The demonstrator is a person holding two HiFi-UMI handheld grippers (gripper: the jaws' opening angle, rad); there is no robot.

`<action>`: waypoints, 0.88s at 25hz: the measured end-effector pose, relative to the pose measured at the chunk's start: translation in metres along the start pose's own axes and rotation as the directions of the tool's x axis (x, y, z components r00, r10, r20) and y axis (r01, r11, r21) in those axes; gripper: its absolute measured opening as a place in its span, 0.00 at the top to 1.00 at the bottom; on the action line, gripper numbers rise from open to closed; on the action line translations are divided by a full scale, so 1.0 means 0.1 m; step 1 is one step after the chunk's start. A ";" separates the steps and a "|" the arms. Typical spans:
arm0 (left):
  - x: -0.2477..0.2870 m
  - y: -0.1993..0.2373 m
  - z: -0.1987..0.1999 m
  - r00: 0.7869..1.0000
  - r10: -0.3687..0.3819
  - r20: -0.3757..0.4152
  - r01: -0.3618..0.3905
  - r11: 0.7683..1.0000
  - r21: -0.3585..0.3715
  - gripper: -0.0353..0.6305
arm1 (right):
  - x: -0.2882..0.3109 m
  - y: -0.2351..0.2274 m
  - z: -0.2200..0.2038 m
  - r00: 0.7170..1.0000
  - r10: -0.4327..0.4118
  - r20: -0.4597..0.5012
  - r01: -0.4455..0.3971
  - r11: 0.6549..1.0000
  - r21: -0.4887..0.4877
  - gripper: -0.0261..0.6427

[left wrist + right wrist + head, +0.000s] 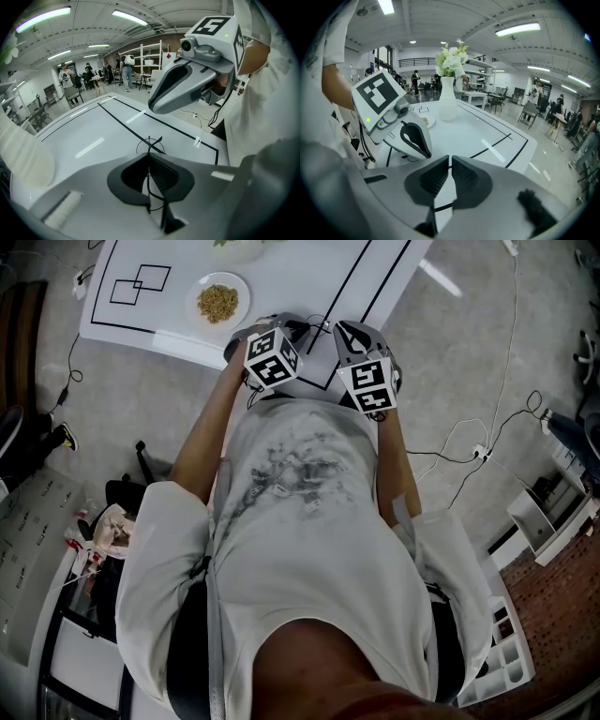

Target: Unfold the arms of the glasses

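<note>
Thin black wire glasses [149, 144] are pinched in my left gripper [150, 157], which is shut on the frame. A round rim and a wire tip stick out past the jaws, over the white table [93, 136]. My right gripper [450, 161] is shut with nothing between its pads. It hovers just right of and above the left one, and it shows in the left gripper view as a grey beak [161, 105]. In the head view both grippers, left [298, 332] and right [345, 334], sit close together over the table's near edge. The glasses are too small to make out there.
The table [281, 277] carries black marked lines. A plate of grain [218, 301] lies at its left, and a white vase of flowers [448, 105] stands further back. Cables [487, 437] trail over the floor at the right. People and shelving fill the far room.
</note>
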State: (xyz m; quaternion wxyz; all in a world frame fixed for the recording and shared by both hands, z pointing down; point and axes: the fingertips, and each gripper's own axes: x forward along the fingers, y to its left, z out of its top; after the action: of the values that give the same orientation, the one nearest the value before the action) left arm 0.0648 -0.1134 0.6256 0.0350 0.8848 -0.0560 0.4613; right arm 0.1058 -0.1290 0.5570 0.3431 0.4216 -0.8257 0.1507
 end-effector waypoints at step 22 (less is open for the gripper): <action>0.00 -0.15 -0.01 0.997 -0.072 -0.001 0.072 0.991 0.110 0.92 | 0.43 0.28 -0.25 0.944 0.308 -0.119 -0.311 0.950 -0.003 0.94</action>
State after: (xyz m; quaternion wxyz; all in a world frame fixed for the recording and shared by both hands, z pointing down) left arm 0.0658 -0.0988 0.6264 0.0027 0.8876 0.0015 0.4606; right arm 0.0771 -0.1239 0.6060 0.3674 0.2733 -0.8618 0.2181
